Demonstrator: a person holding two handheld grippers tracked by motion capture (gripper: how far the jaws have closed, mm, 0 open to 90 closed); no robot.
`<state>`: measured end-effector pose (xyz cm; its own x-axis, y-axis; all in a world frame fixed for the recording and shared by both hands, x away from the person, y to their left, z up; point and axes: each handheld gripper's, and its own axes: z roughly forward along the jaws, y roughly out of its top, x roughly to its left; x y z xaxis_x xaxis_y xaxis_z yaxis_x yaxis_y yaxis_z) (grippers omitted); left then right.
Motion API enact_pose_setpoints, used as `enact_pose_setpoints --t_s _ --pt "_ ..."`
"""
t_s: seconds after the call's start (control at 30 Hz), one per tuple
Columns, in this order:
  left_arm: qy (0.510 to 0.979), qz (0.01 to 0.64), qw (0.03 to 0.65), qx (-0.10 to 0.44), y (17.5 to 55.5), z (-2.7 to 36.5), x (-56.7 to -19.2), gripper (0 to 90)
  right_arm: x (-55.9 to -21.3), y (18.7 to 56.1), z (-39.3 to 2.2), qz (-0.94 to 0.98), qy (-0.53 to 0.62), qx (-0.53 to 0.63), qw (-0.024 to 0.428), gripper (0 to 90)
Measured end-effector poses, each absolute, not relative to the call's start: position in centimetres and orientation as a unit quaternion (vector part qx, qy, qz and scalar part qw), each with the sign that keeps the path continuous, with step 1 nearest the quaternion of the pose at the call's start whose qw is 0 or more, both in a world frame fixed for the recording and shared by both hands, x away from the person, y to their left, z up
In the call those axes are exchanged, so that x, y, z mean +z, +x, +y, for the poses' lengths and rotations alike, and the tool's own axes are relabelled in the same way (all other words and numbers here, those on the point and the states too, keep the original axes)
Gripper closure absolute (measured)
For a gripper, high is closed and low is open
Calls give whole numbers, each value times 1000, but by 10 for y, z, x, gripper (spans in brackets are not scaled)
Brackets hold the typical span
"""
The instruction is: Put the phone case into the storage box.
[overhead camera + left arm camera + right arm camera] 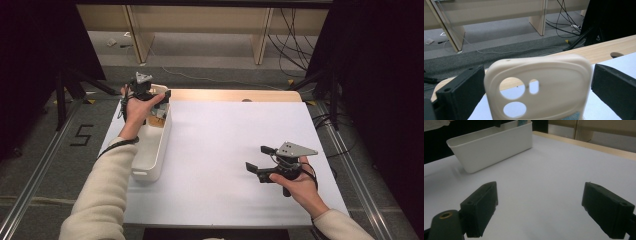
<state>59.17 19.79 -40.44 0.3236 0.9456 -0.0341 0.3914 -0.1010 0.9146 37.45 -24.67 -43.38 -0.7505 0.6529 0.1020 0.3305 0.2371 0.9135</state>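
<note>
Holding my left gripper (159, 100) over the far end of the white bin (159, 150) at the desk's (225, 150) left, I have its jaws spread around the cream phone case (541, 85), not pinching it, so it can drop in. My right gripper (260, 159) waits near right, spread and empty, clear of the work.

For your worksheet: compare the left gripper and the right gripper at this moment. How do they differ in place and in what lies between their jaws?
The left gripper hangs over the far end of the white bin; the right gripper hangs over the bare white table, apart from the bin. The left gripper has a cream phone case standing between its jaws, with small gaps at each side; the right gripper has nothing between its jaws. Both have black jaws that stand open.
</note>
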Motion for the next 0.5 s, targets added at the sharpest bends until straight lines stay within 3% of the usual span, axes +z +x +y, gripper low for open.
enact_pose_setpoints --t_s 0.5 --pt "670 483 464 320 592 198 -396 0 -434 374 -246 772 317 529 151 144"
